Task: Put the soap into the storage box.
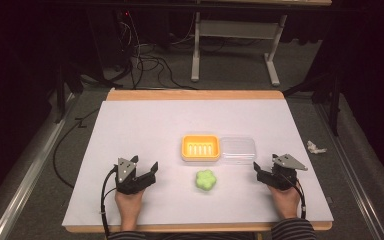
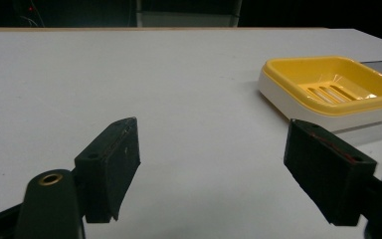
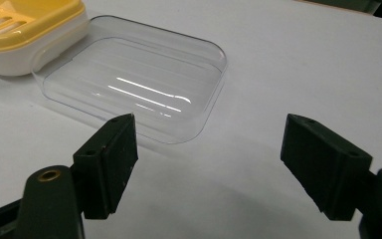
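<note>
Both hands rest on the near edge of the white table (image 1: 130,120), forearms entering from below. The left gripper (image 1: 145,170) lies low on the surface, angled toward the table centre, jaws spread wide with nothing between them. The right gripper (image 1: 265,171) points inward toward the clear plastic lid (image 1: 237,150), jaws likewise wide and empty. The yellow soap dish (image 1: 200,147) sits mid-table, its right side touching the lid. The green flower-shaped soap (image 1: 206,180) lies just in front of the dish, between the two grippers and apart from both; its material appears soft, though detail is poor.
</note>
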Motion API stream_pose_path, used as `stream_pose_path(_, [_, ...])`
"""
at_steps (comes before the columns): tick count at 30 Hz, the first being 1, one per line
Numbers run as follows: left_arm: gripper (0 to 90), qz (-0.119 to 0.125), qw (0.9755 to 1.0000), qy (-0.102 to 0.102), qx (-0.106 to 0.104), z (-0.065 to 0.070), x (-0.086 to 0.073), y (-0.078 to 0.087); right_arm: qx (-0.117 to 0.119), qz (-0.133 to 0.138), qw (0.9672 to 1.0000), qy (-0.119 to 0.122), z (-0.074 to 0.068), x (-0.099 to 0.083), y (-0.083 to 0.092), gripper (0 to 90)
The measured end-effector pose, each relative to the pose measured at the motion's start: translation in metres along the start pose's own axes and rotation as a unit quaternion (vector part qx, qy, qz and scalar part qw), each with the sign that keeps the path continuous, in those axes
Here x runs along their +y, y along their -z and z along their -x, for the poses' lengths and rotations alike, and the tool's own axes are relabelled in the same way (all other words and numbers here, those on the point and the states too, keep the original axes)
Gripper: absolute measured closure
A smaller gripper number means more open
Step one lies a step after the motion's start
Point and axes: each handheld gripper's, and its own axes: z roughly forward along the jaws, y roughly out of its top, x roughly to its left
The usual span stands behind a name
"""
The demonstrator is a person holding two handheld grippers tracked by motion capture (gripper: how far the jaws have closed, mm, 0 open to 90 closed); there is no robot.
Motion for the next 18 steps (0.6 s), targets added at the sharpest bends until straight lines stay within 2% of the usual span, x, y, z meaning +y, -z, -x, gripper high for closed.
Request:
stream_pose_path(4, [22.8,-0.005,0.9999,0.01,0.009,-0.001,0.001,-0.003,-0.001,0.002,1.0,0.004,-0.001,0.0,0.0,23.2])
stream_pose_path(6, [22.8,-0.008,0.9999,0.007,0.009,-0.001,0.0,-0.003,0.002,0.002,1.0,0.004,0.0,0.0,0.0,23.1])
stream_pose_path(10, [22.9,-0.01,0.9999,0.005,0.005,-0.001,0.0,-0.003,0.001,0.002,1.0,-0.008,0.001,0.0,0.0,23.0])
stream_pose_path(11, [22.9,-0.009,0.9999,0.007,0.005,-0.001,0.0,-0.003,0.011,-0.001,0.9997,-0.024,0.005,0.001,-0.001,22.8])
stream_pose_path(13, [22.9,-0.009,0.9999,0.009,0.005,-0.001,0.0,-0.002,0.015,-0.003,0.9995,-0.026,0.007,0.001,-0.001,22.8])
stream_pose_path(14, [22.9,-0.009,0.9999,0.011,0.003,-0.001,0.001,-0.002,0.021,-0.002,0.9988,-0.043,0.01,0.001,-0.001,22.8])
stream_pose_path(15, [22.8,-0.009,0.9999,0.011,0.003,-0.001,0.001,-0.002,0.023,-0.001,0.9986,-0.048,0.011,0.001,0.0,22.8])
stream_pose_path(17, [22.8,-0.008,0.9999,0.013,0.002,-0.002,0.001,-0.002,0.028,0.0,0.9984,-0.048,0.012,0.001,0.0,22.8])
stream_pose_path(18, [22.8,-0.007,0.9999,0.014,0.003,-0.002,0.002,-0.002,0.037,-0.002,0.9985,-0.04,0.011,0.002,0.002,23.4])
